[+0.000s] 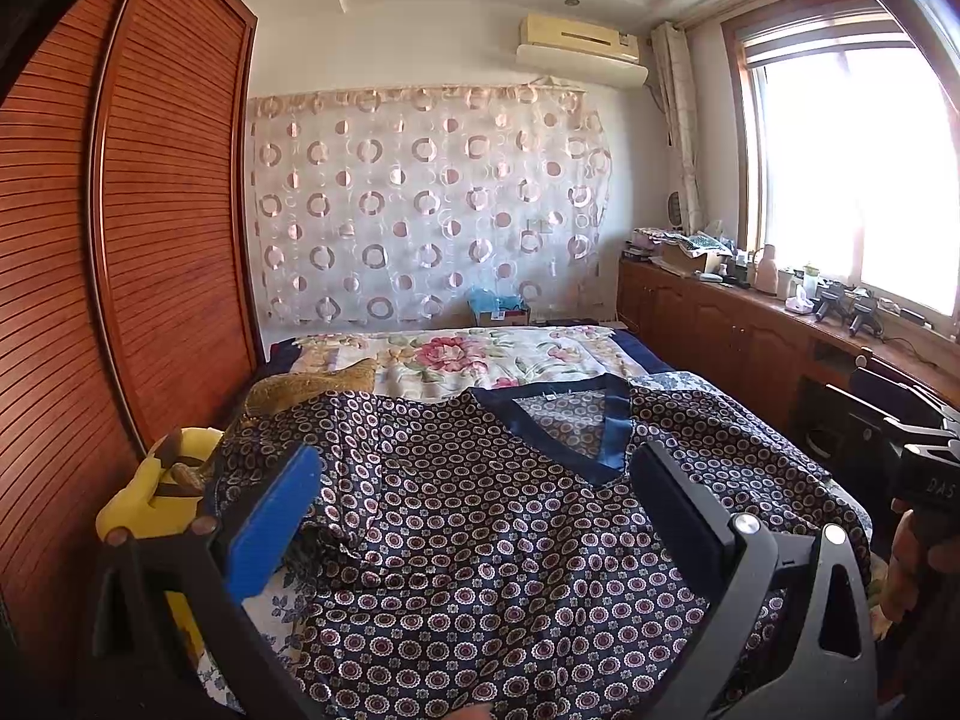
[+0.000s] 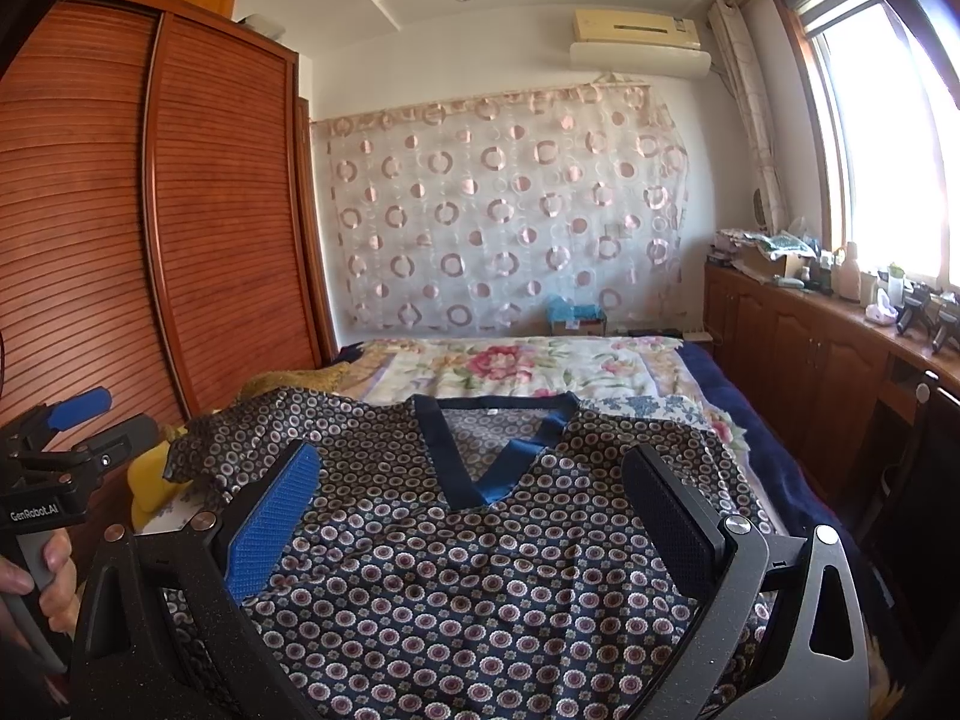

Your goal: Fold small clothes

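A navy short-sleeved shirt (image 1: 480, 540) (image 2: 480, 576) printed with small rings lies spread face up on the bed. Its blue-trimmed V-neck (image 1: 618, 438) (image 2: 456, 468) points toward me. My left gripper (image 1: 474, 456) hovers open over the shirt's left chest, with nothing between its blue pad (image 1: 270, 516) and black pad (image 1: 678, 510). My right gripper (image 2: 471, 456) hangs open over the middle of the shirt, just below the V-neck, and is also empty. The shirt's left sleeve (image 2: 240, 438) lies rumpled near the bed's edge. A hand (image 2: 54, 576) holds the left gripper's handle.
The bed carries a floral quilt (image 1: 456, 360) (image 2: 510, 366) beyond the shirt. A yellow object (image 1: 150, 498) and a gold cushion (image 1: 312, 387) sit at the bed's left edge, beside a slatted wooden wardrobe (image 1: 150, 240). A cluttered wooden cabinet (image 2: 810, 348) runs along the right under the window.
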Available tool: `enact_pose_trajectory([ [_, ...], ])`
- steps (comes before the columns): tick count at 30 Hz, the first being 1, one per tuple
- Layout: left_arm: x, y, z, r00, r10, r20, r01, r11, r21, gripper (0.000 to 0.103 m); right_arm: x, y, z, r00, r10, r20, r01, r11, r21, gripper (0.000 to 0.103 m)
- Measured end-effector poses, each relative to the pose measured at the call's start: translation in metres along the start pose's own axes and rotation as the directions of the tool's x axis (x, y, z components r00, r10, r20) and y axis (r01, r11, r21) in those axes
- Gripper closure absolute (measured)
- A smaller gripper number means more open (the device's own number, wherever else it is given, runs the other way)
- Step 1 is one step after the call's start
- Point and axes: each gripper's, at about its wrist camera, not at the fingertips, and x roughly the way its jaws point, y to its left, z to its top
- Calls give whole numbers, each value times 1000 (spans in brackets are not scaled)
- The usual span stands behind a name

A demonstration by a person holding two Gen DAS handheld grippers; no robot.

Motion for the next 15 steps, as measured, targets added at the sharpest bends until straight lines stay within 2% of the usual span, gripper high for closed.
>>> enact_pose_trajectory([
  [15, 4, 2, -5, 1000, -4, -19, 4, 1000, -3, 0, 8, 5, 1, 1000, 13, -6, -13, 1000, 7, 0],
])
